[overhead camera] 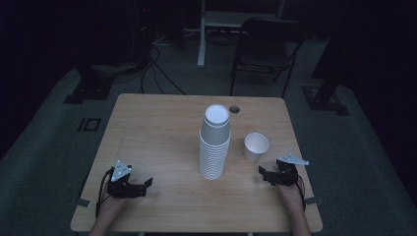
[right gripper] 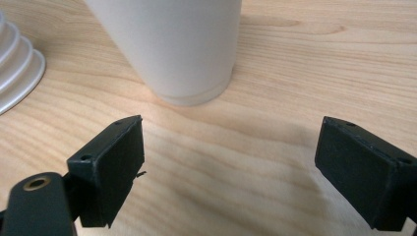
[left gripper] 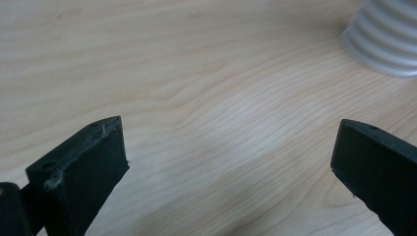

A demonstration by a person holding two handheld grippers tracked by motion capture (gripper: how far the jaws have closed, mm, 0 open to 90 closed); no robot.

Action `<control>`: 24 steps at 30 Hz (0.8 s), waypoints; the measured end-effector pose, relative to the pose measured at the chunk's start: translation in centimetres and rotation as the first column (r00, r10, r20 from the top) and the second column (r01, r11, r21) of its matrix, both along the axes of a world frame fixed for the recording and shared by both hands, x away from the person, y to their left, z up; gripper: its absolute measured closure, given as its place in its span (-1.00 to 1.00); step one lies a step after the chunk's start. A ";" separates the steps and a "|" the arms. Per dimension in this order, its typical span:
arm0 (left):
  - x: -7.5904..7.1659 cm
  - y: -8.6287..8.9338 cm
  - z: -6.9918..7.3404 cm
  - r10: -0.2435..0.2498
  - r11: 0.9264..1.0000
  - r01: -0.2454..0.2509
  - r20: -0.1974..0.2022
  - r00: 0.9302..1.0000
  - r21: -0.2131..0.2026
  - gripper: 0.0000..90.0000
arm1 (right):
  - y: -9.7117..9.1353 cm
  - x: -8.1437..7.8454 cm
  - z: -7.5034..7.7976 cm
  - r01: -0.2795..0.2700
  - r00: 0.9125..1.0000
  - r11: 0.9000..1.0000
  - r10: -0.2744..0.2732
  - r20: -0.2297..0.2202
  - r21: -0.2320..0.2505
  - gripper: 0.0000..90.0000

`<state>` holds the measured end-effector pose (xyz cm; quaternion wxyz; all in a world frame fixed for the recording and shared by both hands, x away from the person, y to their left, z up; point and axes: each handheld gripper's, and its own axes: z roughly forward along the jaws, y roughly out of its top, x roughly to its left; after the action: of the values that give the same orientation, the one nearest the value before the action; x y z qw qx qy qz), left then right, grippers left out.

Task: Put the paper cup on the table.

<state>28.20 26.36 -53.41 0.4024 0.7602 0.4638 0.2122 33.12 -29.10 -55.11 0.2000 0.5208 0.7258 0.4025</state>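
- White paper cups are the work here: a tall stack stands upside down at mid-table, and one single cup stands upright just to its right, apart from it.
- The single cup looks set down free of the stack, so I judge one cup is unstacked and many remain nested.
- The right gripper sits near the single cup, on the person's side of it; its jaws are spread wide with bare table between them, the cup ahead of the tips, untouched.
- The left gripper rests at the near left of the table, well apart from the stack; its jaws are also spread, pinching nothing.
- What is left, as I read it: taking the next cup off the stack, which neither gripper has begun.
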 end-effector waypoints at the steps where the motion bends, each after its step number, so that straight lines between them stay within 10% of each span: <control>1: 0.0 0.1 -0.1 0.007 1.000 -0.007 -0.007 1.000 -0.002 -0.99 | -0.1 -0.2 0.0 0.002 1.000 1.000 -0.002 0.004 -0.006 -0.76; 24: -0.5 1.5 -0.9 0.099 0.994 -0.098 -0.016 0.995 0.040 -0.99 | -3.2 -4.6 -0.1 0.093 0.996 0.994 -0.094 -0.011 -0.058 -0.76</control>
<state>27.70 27.89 -54.27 0.3725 0.7459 0.5001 0.2341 28.51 -32.30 -55.25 0.2287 0.5508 0.7133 0.3681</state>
